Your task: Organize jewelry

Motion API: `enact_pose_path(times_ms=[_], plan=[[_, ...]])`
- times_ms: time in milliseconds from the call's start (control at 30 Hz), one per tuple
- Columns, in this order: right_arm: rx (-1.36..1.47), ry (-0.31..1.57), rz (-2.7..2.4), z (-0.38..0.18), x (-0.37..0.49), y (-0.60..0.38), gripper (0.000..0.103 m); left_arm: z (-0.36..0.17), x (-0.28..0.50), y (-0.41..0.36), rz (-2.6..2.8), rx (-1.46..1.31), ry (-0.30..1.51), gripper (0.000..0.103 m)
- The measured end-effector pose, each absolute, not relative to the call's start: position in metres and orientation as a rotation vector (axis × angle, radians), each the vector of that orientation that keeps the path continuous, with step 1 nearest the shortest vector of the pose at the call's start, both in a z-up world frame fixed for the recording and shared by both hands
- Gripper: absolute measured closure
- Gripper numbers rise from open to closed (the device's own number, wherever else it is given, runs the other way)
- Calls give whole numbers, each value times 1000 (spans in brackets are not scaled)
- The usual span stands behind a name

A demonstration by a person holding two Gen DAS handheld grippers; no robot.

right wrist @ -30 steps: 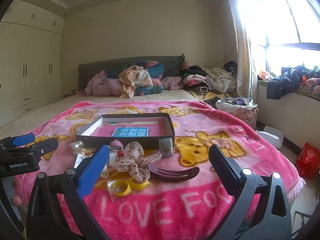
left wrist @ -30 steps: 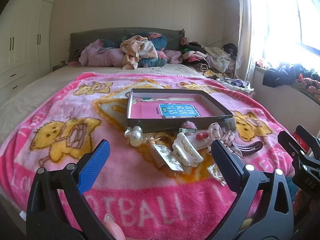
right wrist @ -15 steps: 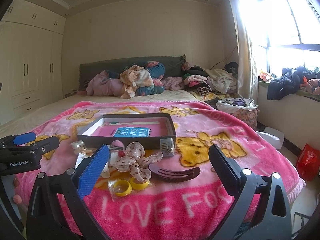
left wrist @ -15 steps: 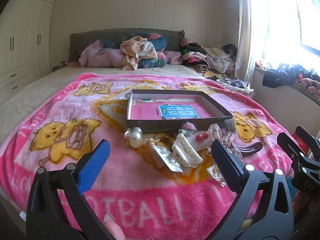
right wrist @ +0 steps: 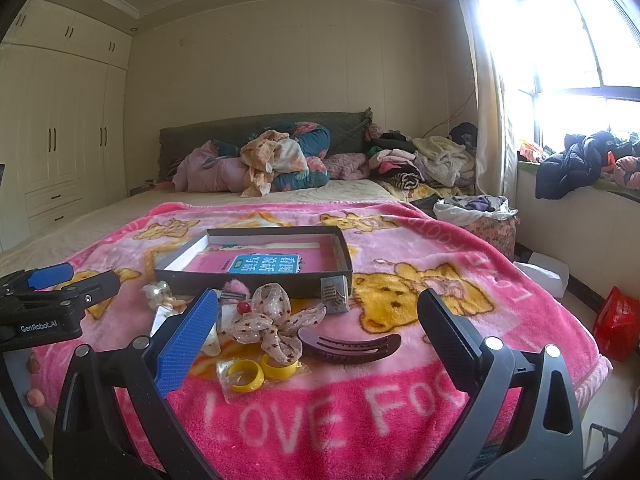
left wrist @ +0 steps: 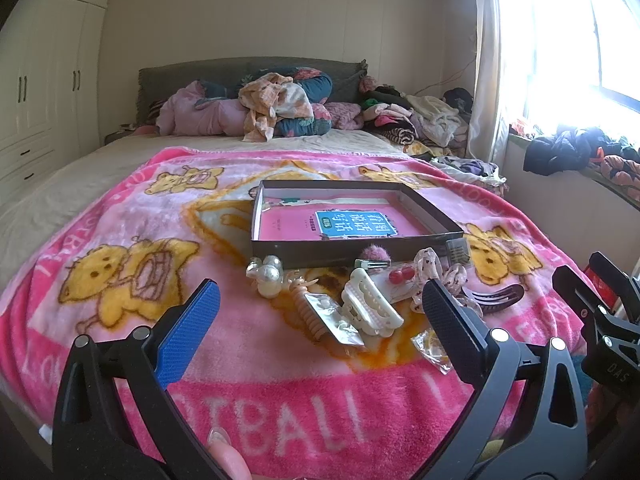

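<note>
Pink fleece, a blanket [left wrist: 132, 216] printed with yellow bears, covered the near end of the bed and carried everything. On it lay a shallow dark box [left wrist: 352, 246] holding a pink book [left wrist: 344, 226], and along the box's near wall the jewelry and hair pieces were scattered: a pearl cluster [left wrist: 267, 276], a white claw clip [left wrist: 370, 304], a dotted fabric bow [right wrist: 276, 324], a dark maroon hair clip [right wrist: 348, 346] just beside the bow, and two yellow rings [right wrist: 258, 372] in a clear bag nearest the camera. The left gripper [left wrist: 320, 316] hung above the blanket with its jaws spread wide and empty, short of the pile. The right gripper [right wrist: 318, 320] was likewise wide apart and held nothing, the bow and rings lying between its fingers in the right wrist view.
</note>
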State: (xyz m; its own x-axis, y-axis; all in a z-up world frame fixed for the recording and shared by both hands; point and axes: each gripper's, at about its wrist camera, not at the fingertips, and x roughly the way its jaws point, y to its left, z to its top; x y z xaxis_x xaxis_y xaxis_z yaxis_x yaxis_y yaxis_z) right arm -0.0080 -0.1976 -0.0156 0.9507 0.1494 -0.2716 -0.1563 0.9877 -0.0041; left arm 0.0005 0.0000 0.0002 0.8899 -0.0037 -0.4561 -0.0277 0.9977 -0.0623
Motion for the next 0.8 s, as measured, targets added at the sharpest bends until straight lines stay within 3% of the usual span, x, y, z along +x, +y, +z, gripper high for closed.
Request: enact_pose_path(times_ms=[800], plan=[[-30, 305, 167, -19, -10, -192, 6, 7, 6, -4, 14, -82, 481, 11]])
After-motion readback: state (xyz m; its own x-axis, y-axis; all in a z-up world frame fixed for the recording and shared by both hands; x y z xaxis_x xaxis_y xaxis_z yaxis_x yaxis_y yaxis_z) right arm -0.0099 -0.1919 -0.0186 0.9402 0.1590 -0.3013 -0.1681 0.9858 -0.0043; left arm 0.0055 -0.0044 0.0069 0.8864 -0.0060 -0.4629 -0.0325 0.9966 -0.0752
